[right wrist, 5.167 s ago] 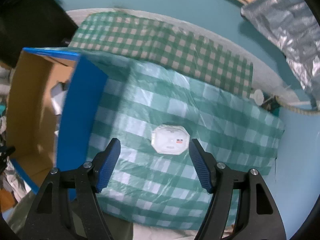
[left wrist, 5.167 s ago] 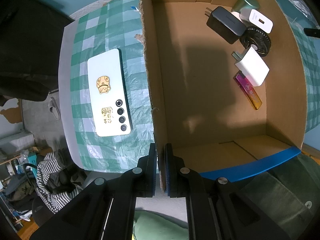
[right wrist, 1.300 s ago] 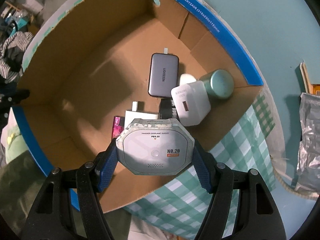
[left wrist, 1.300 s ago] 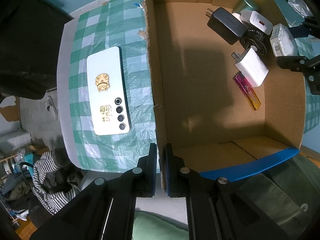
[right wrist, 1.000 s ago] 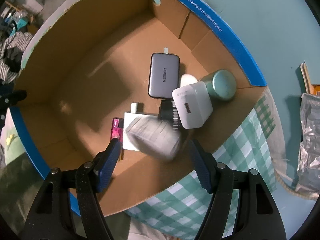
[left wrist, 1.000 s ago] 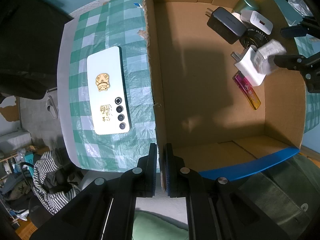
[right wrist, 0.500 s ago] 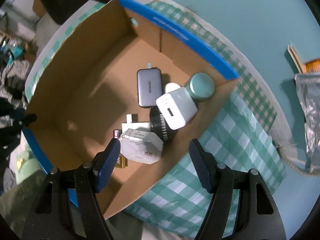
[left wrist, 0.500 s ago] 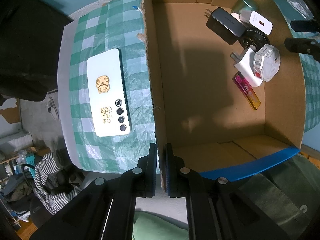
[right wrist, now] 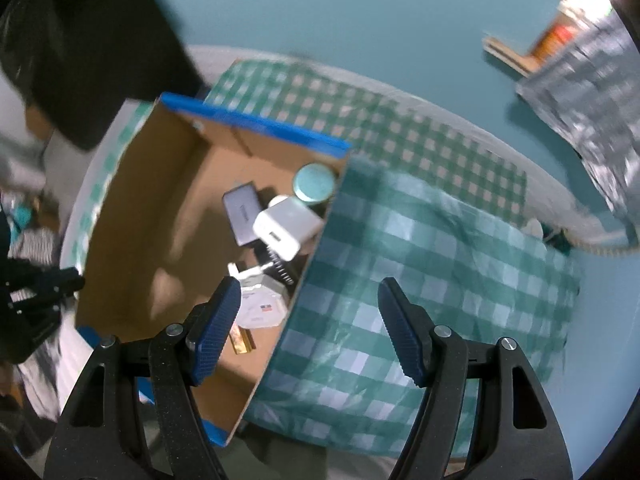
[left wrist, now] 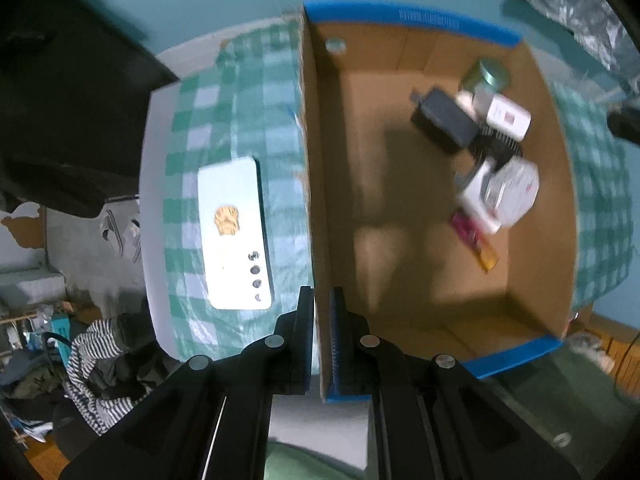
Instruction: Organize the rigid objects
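Observation:
A cardboard box with blue edges stands on the green checked cloth. My left gripper is shut on the box's near-left wall. Inside the box lie the white octagonal device, white chargers, a dark grey charger, a green can and a pink-orange lighter. In the right wrist view the box and the octagonal device show too. My right gripper is open and empty, above the box's right wall. A white phone lies on the cloth left of the box.
A dark chair or bag stands beyond the table's left edge. Clothes lie on the floor below. A foil bag lies at the back right. Checked cloth spreads right of the box.
My right gripper opened and dropped the octagonal device into the box, then pulled back up and right. The left wrist view has shifted back; its gripper stays clamped on the wall.

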